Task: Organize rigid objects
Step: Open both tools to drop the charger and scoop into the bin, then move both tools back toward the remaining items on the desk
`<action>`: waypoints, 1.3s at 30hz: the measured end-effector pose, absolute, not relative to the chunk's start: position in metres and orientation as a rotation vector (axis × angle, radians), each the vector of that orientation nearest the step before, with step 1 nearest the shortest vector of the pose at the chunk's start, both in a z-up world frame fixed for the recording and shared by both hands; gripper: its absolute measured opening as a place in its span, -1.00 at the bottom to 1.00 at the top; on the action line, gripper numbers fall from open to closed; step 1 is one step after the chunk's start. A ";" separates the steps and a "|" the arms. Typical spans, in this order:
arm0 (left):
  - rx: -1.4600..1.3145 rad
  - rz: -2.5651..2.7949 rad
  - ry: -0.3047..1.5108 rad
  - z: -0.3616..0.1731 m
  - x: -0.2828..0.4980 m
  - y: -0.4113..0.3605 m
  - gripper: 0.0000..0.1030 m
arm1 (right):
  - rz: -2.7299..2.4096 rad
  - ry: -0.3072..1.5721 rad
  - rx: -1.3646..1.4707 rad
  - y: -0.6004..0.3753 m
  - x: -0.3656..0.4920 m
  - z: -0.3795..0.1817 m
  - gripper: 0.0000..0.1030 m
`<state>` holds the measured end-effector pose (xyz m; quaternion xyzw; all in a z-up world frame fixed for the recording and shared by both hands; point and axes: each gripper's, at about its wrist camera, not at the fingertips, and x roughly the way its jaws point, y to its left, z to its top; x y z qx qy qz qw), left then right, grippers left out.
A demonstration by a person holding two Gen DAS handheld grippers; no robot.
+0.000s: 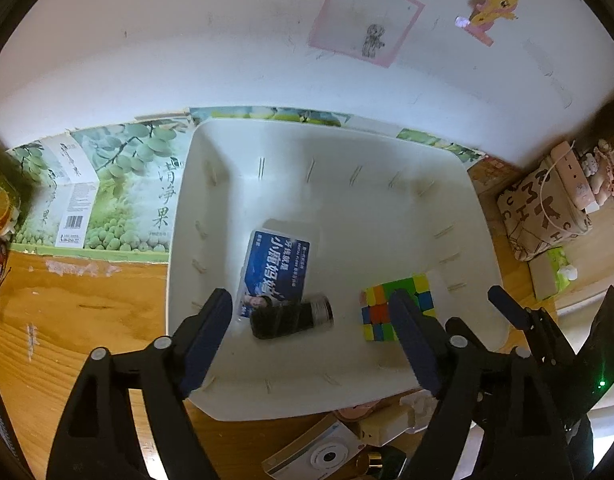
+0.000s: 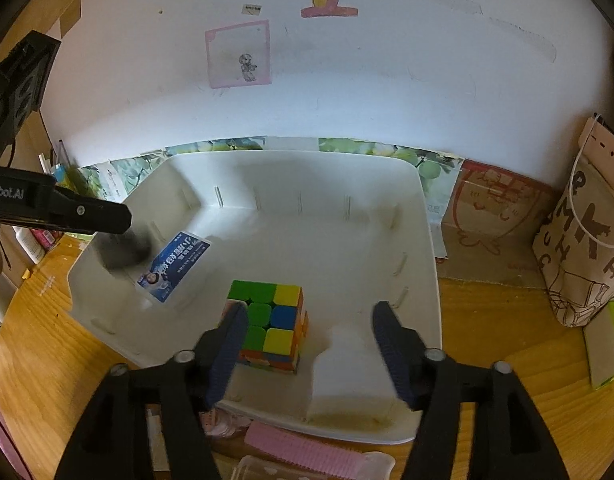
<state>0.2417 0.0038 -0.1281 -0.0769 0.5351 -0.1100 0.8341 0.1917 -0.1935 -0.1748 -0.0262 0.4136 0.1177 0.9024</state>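
Right wrist | scrambled cube (image 2: 269,322) in white bin (image 2: 423,240) | both grippers' fingers open, empty

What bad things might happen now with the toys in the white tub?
The dark cylinder is blurred and lies on its side against the blue box; it may roll across the white tub. The right gripper hangs open close by the puzzle cube, so pulling away carelessly might knock it. The left gripper is open too, right over the cylinder.
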 end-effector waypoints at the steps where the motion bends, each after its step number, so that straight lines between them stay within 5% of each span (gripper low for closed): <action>1: -0.162 -0.235 1.131 -0.127 0.241 0.004 0.61 | 0.243 0.853 -0.056 -0.193 0.191 -0.174 0.36; 39: -0.241 -0.229 0.974 -0.075 0.127 0.061 0.61 | 0.113 0.706 -0.042 -0.207 0.108 -0.103 0.55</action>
